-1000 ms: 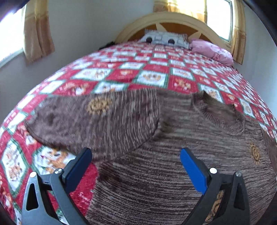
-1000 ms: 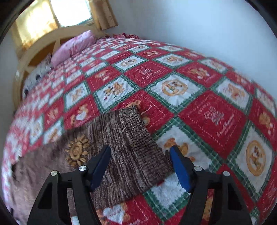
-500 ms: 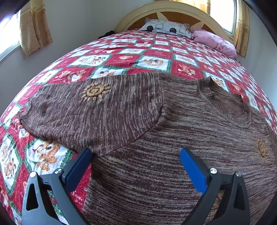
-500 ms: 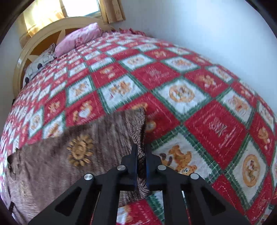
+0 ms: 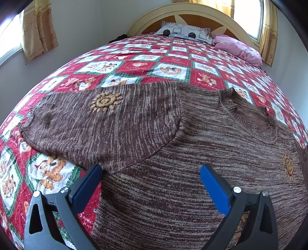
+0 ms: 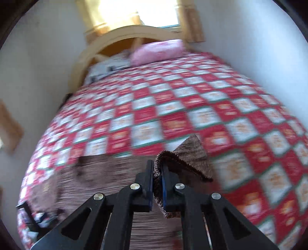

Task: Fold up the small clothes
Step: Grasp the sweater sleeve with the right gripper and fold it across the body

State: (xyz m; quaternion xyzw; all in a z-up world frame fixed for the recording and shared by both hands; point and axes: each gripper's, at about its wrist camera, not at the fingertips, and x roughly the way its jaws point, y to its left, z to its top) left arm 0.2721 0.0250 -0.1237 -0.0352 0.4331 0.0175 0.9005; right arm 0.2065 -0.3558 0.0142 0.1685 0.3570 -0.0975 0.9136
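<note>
A brown knitted sweater (image 5: pixel 192 153) with orange sun motifs lies spread on the quilt, its left sleeve (image 5: pixel 104 119) stretched out to the left. My left gripper (image 5: pixel 150 180) is open and hovers low over the sweater's body near the left armpit. My right gripper (image 6: pixel 157 173) is shut on the cuff of the right sleeve (image 6: pixel 190 155) and holds it lifted above the sweater body (image 6: pixel 107 173). The right wrist view is blurred by motion.
The bed is covered by a red, white and green patchwork quilt (image 5: pixel 173 63). A grey patterned pillow (image 5: pixel 184 33) and a pink pillow (image 5: pixel 236 48) lie by the wooden headboard (image 5: pixel 192 13). Walls flank both sides of the bed.
My right gripper closed on the right sleeve cuff, lifted it and swung it left over the sweater. My left gripper stayed open and shifted only slightly.
</note>
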